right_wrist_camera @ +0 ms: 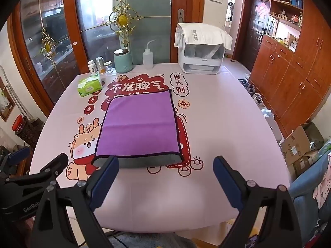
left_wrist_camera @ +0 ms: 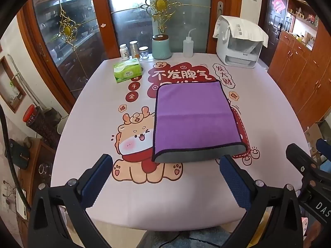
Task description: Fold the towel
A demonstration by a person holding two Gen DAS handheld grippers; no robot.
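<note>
A purple towel (left_wrist_camera: 194, 115) with a grey underside and dark trim lies folded flat on the pink printed tablecloth (left_wrist_camera: 99, 124); it also shows in the right wrist view (right_wrist_camera: 138, 128). Its folded grey edge faces me. My left gripper (left_wrist_camera: 165, 169) is open and empty, held above the near part of the table, just short of the towel's near edge. My right gripper (right_wrist_camera: 165, 169) is open and empty too, its left finger (right_wrist_camera: 105, 175) in front of the towel's near left corner. Each gripper shows at the edge of the other's view.
At the table's far edge stand a green tissue pack (left_wrist_camera: 127, 70), small jars (left_wrist_camera: 134, 49), a teal canister (left_wrist_camera: 161, 45), a squeeze bottle (left_wrist_camera: 188, 45) and a white appliance under a cloth (left_wrist_camera: 240, 41). Wooden cabinets (right_wrist_camera: 289, 78) and cardboard boxes (right_wrist_camera: 300, 144) stand right.
</note>
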